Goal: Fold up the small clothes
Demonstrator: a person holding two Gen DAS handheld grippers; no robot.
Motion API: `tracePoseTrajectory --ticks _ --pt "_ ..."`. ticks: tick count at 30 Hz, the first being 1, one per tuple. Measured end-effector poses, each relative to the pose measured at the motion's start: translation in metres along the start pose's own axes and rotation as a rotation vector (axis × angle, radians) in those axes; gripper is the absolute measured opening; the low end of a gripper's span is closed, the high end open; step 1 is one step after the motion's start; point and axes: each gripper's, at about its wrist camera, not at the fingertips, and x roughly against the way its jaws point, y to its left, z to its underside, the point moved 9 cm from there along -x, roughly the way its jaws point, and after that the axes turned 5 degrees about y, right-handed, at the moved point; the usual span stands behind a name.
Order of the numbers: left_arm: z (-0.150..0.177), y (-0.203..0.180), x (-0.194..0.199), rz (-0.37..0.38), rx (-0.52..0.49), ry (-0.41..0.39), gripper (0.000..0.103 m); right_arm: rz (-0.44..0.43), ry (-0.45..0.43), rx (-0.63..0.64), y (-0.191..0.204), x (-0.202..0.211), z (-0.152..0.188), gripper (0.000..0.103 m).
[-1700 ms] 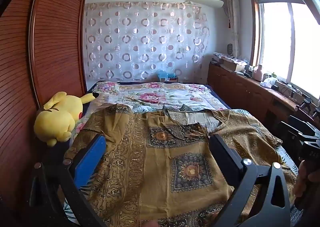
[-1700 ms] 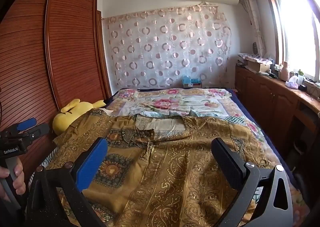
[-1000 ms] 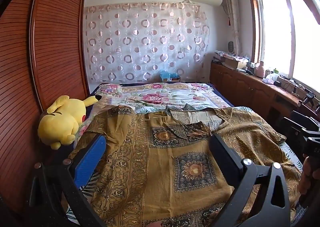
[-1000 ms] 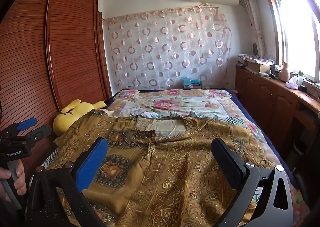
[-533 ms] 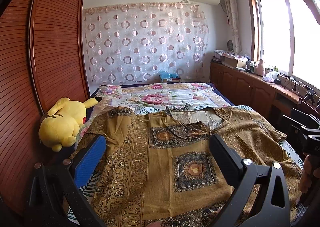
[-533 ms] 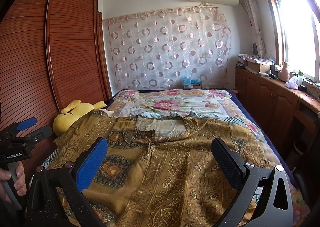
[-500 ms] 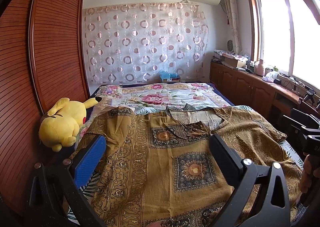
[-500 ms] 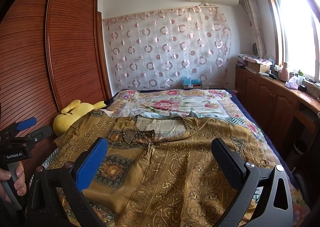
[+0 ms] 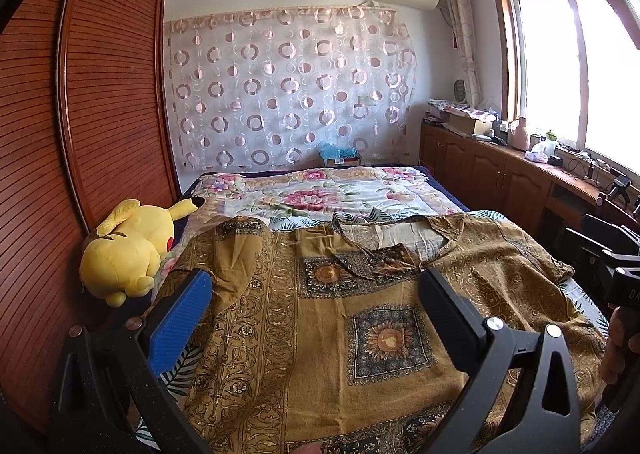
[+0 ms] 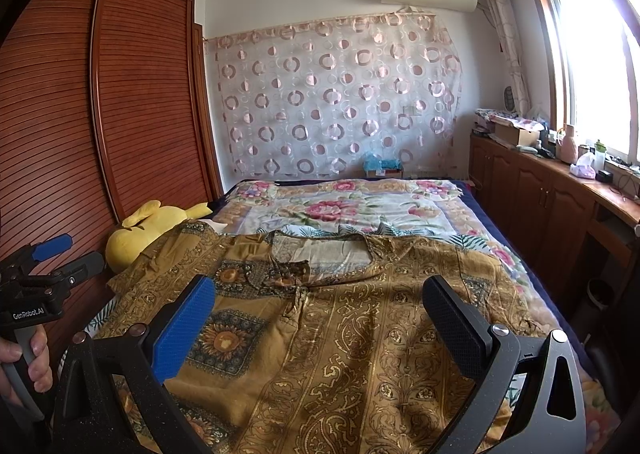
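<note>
Across the bed (image 9: 360,193) your brown patterned garment (image 9: 320,318) lies spread flat, neckline toward the floral quilt (image 10: 348,209). Your left gripper (image 9: 312,318) and right gripper (image 10: 316,322) hover above it, fingers wide apart and empty (a yellow plush toy (image 9: 128,250) sits at the garment's left edge).

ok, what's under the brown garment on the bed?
The garment lies flat on a floral quilt, which shows beyond the collar and along the garment's edges. Its left sleeve end sits by the yellow plush. Whatever lies under its middle is covered.
</note>
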Motion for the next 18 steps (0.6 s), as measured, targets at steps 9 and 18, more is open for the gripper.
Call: tracePoseTrajectory --ticks 9,18 --pt "-0.0001 -0.0013 0.0005 -0.001 -0.001 0.0 0.103 -0.001 -0.002 0.001 0.0009 0.0007 -0.0006 0.103" --pt "0.0001 -0.0035 0.0011 -0.003 -0.005 0.001 0.103 -0.001 -0.002 0.0 0.0011 0.001 -0.0006 0.103"
